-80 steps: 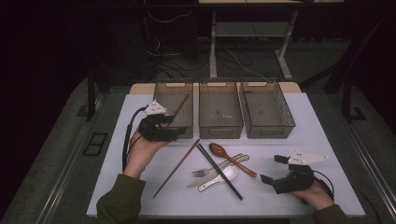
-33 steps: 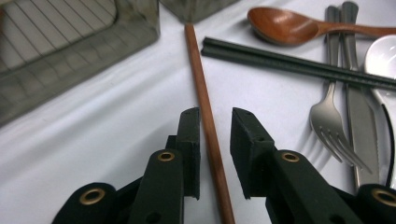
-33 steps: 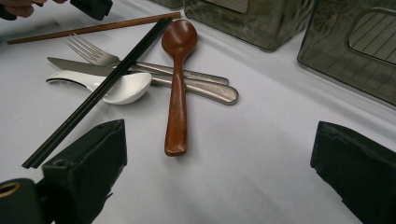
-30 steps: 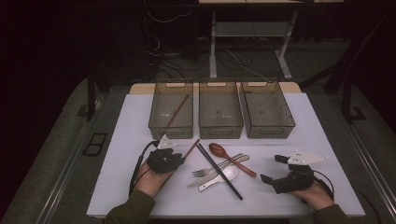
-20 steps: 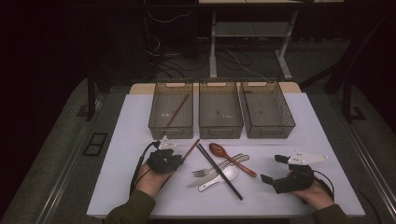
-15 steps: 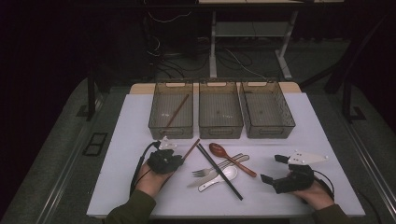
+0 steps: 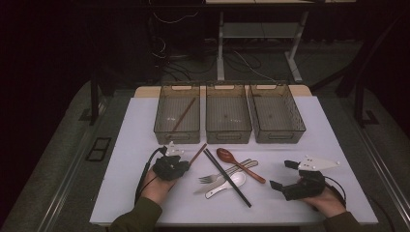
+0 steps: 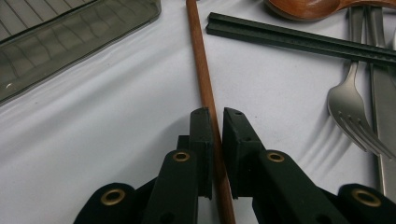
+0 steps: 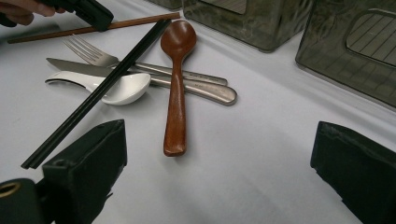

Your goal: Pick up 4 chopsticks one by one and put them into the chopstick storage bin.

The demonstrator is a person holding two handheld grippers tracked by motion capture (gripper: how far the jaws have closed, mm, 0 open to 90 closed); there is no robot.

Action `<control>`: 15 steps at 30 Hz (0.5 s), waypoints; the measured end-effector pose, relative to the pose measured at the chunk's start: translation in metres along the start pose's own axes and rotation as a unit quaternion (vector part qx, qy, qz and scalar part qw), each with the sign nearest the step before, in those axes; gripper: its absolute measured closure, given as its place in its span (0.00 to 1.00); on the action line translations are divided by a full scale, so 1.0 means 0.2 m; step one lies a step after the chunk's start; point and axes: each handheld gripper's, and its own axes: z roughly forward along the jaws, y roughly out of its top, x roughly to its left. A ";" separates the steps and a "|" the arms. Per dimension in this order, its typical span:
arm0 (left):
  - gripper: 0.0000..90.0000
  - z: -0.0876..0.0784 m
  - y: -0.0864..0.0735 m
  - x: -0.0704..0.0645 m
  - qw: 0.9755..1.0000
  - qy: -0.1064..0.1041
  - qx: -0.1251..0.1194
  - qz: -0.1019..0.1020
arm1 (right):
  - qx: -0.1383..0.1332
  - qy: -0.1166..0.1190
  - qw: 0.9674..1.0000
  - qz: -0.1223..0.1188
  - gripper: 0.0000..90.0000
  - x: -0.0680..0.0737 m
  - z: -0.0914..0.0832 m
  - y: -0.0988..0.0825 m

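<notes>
Landmark for all placings: the black chopsticks, a pair lying slantwise on the white table cover.

Left gripper: left of the black chopsticks, held low over the cover. In the left gripper view its jaws have just been closing and stand nearly together, one on each side of the brown chopstick; a thin gap shows at the tips, so a firm pinch cannot be confirmed.

Brown chopstick: just left of the black chopsticks' far end, flat on the cover, far tip close to that end, near end running under the left gripper.

Left bin: beyond the black chopsticks, to the left. Holds a second brown chopstick, leaning diagonally.

Middle bin: straight beyond the black chopsticks.

Fork, knife and white spoon: bunched under the black chopsticks, which cross them.

Wooden spoon: just right of the black chopsticks, bowl near their far end, lying over the fork and knife handles.

Right bin: beyond and right of the black chopsticks.

Right gripper: well right of the black chopsticks, near the cover's front edge. Jaws spread wide, nothing between them.
</notes>
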 end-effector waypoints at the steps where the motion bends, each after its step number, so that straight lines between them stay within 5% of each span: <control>1: 0.90 0.00 0.00 0.00 1.000 0.000 0.000 0.001 | 0.000 0.000 1.000 0.000 0.04 0.00 0.00 0.00; 15: 0.92 -0.01 0.00 0.02 1.000 0.007 0.003 -0.003 | -0.001 0.001 1.000 0.000 0.04 0.00 0.00 0.00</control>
